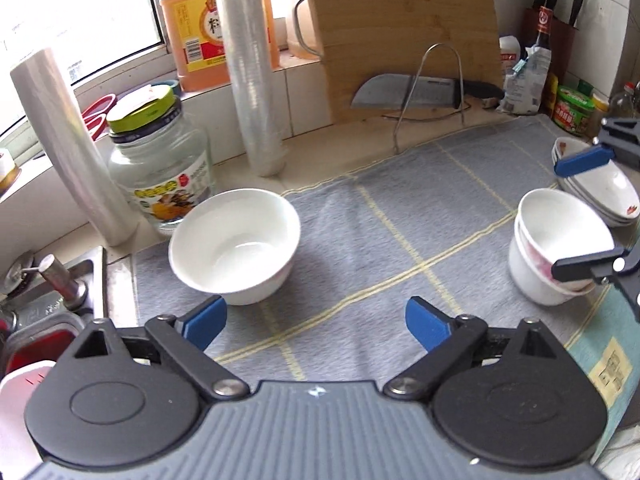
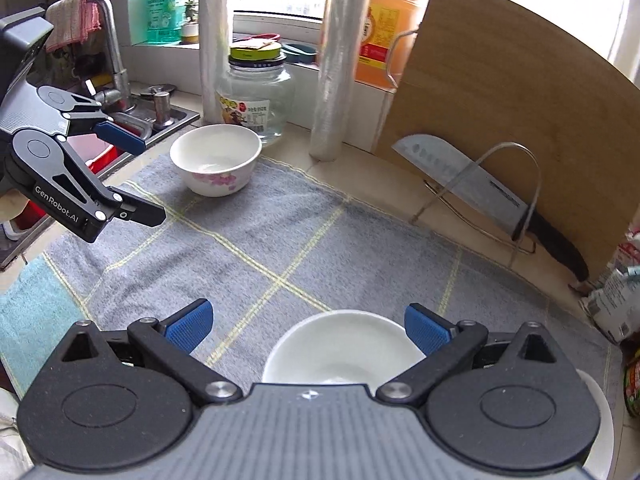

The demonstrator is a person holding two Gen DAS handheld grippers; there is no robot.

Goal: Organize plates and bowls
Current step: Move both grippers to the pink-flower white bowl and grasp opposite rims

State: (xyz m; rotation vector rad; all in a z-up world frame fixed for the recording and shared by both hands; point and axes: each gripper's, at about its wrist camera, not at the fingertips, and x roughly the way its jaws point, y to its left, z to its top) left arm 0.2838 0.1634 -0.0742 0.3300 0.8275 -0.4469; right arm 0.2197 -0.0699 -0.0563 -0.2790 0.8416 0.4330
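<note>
Bowls are the concern: one lone bowl (image 1: 235, 246) sits on the grey towel (image 1: 380, 248) near the glass jar (image 1: 160, 168), well apart from the stacked bowls (image 1: 560, 248) and the plate stack (image 1: 600, 196) at the far side. We judge the gathering step in hand. Our left gripper (image 1: 316, 320) hovers just short of the lone bowl, jaws spread, holding nothing. Our right gripper (image 2: 308, 326) hangs over the stacked bowls, jaws likewise apart. Next, we should close the left jaws on the bowl's rim and carry it across.
</note>
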